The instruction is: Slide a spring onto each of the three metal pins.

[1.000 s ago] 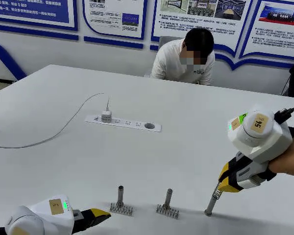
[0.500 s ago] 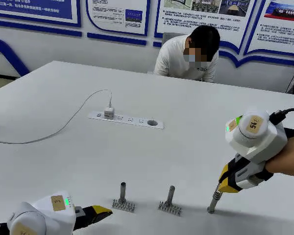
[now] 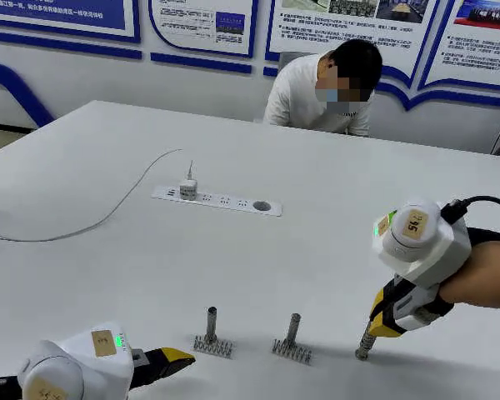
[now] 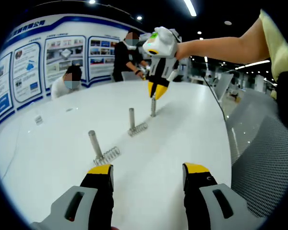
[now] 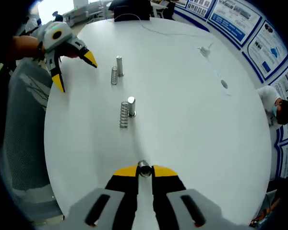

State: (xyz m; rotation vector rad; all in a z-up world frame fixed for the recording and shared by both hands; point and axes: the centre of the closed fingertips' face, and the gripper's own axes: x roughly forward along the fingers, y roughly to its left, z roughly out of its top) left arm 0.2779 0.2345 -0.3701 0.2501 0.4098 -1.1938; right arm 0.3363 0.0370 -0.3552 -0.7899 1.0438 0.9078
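Note:
Three metal pins stand in a row near the table's front edge. Beside the left pin [image 3: 211,322] lies a loose spring [image 3: 212,347]. Another spring [image 3: 292,352] lies at the foot of the middle pin [image 3: 294,327]. My right gripper [image 3: 381,327] is shut on a third spring [image 3: 367,340], which sits around the right pin [image 3: 362,353]. The right gripper view shows that pin's top [image 5: 144,168] between the closed jaws of my right gripper [image 5: 144,172]. My left gripper [image 3: 180,359] waits open, low at the front left, short of the left pin [image 4: 94,143].
A white power strip [image 3: 217,201] with a plugged charger and a cable [image 3: 108,218] lies mid-table. A person [image 3: 325,87] sits at the far edge below blue wall posters. The table's front edge [image 4: 230,143] runs close behind the pins.
My right gripper has come down lower over the right pin, taking the spring further down it. The left gripper has stayed about where it was; the head camera has shifted.

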